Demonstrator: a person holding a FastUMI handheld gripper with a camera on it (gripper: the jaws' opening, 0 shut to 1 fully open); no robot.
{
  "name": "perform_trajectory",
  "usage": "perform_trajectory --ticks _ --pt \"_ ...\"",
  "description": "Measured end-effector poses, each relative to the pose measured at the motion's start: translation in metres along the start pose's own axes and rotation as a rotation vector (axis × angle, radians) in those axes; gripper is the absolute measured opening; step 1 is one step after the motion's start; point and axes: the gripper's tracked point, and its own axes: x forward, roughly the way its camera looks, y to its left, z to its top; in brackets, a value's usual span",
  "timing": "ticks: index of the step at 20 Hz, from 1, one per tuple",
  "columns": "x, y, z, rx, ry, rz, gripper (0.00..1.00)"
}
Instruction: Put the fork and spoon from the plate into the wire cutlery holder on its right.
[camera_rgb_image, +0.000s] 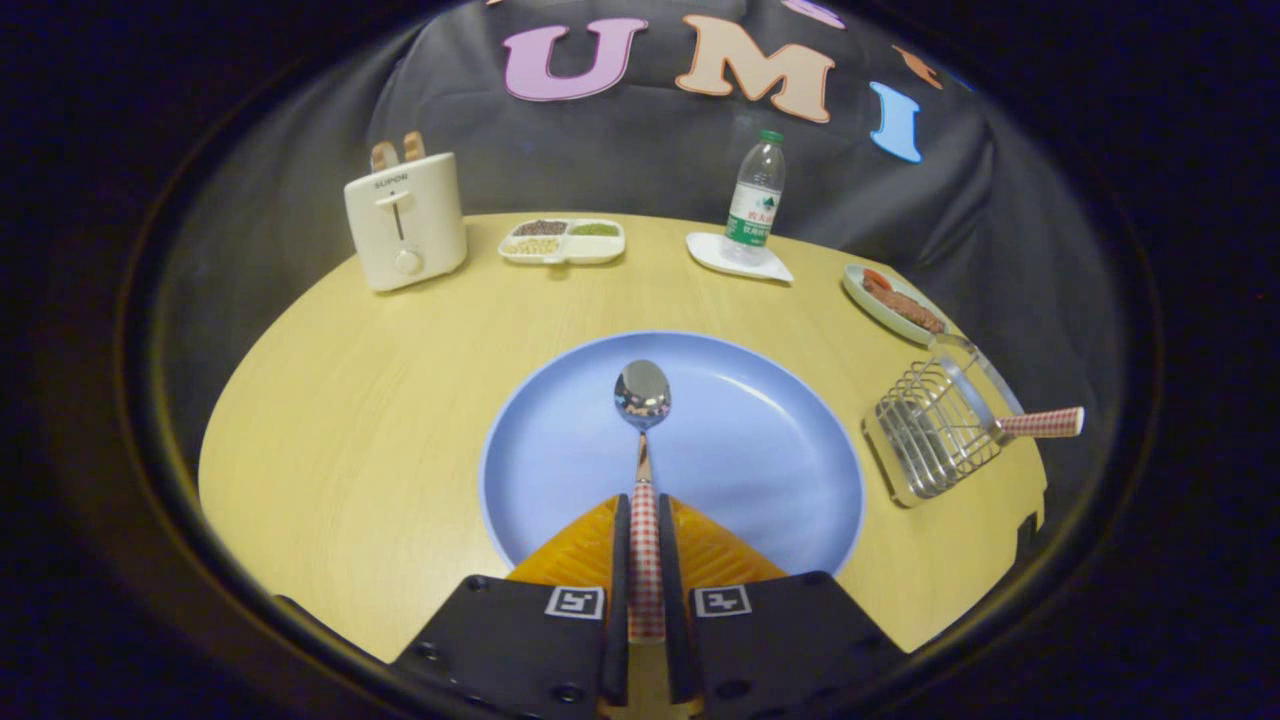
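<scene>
A spoon (643, 420) with a checked red-and-white handle points away from me over the blue plate (760, 450). Its handle is clamped between both fingers, so my gripper (645, 515) is shut on it, and the shiny bowl reaches out to the plate's middle. To the right of the plate stands the wire cutlery holder (930, 435). A second checked handle (1040, 423), the fork's, sticks out of the holder to the right.
At the back of the round wooden table (350, 420) stand a white toaster (405, 222), a divided snack tray (563, 241) and a water bottle (754, 203) on a white dish. A plate of food (895, 303) lies just behind the holder.
</scene>
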Motion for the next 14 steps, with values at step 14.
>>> perform_trajectory --ticks 14 --pt "-0.06 -0.019 0.031 -0.056 0.018 -0.032 0.08"
